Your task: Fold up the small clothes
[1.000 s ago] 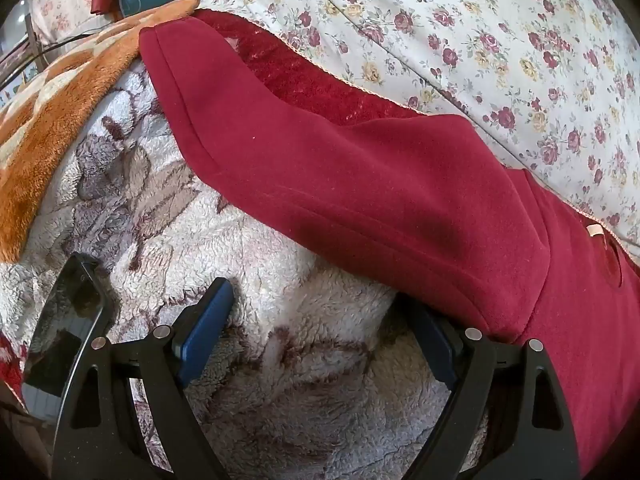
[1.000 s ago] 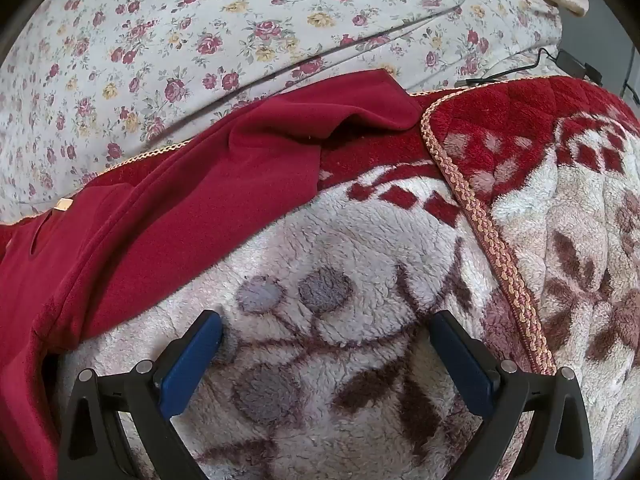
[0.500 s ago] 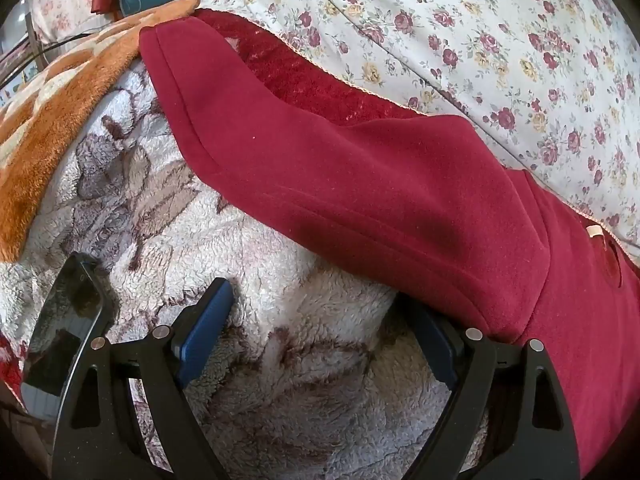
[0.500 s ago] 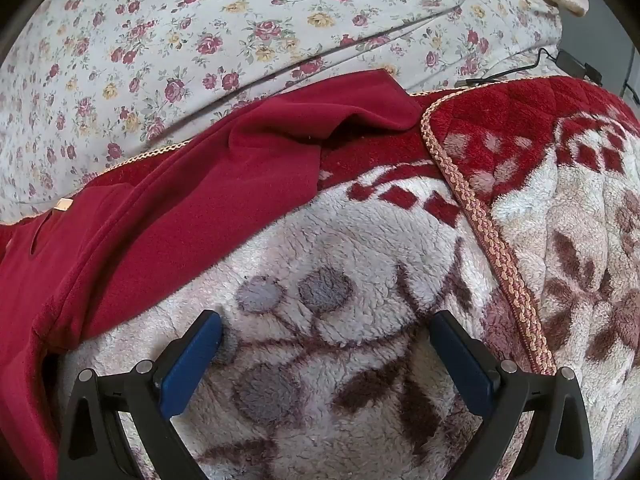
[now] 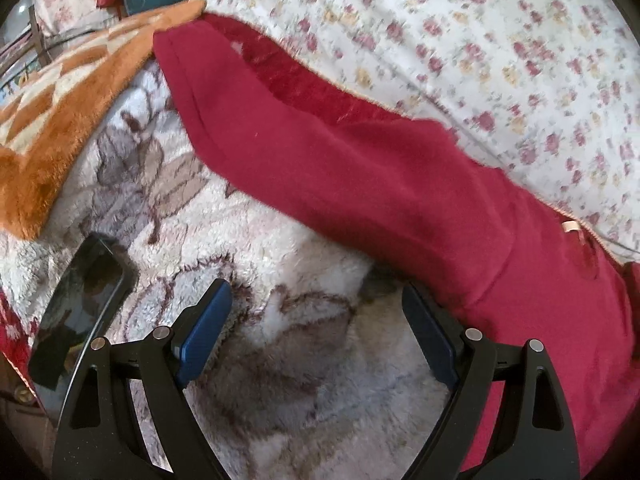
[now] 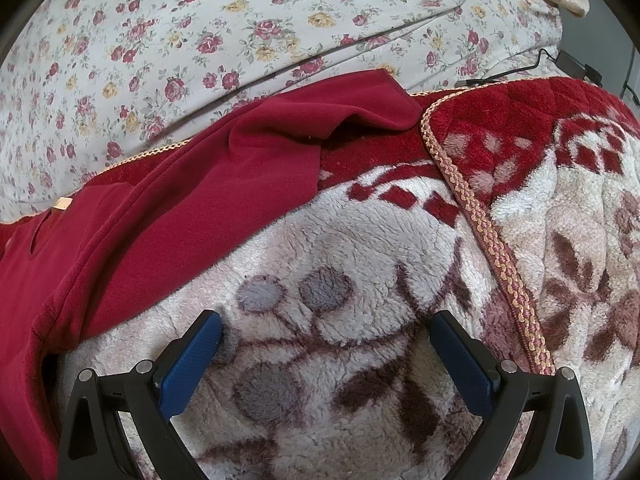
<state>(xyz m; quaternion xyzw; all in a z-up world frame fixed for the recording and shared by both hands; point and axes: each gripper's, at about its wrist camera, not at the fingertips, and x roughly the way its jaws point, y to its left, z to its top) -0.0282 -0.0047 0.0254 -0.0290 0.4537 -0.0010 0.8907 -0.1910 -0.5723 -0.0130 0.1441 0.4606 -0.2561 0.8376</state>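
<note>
Both hand-held grippers hang spread apart, empty, over the fleece blanket [image 6: 360,264]: left hand-held gripper [image 5: 316,320], right hand-held gripper [image 6: 324,344], beside the red garment [image 5: 380,184].

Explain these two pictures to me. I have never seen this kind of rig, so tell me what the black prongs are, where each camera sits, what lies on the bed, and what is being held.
There is no robot here. A person holds a handheld two-finger gripper in each hand, and a fisheye camera on each looks forward along its fingers. One picture shows the left gripper, the other the right gripper. The black prongs with blue pads are those fingers. Both are open and hold nothing. A dark red garment lies spread on a fluffy patterned blanket, its sleeve reaching sideways. Behind is a flowered sheet. A dark phone lies left, beside an orange blanket.
</note>
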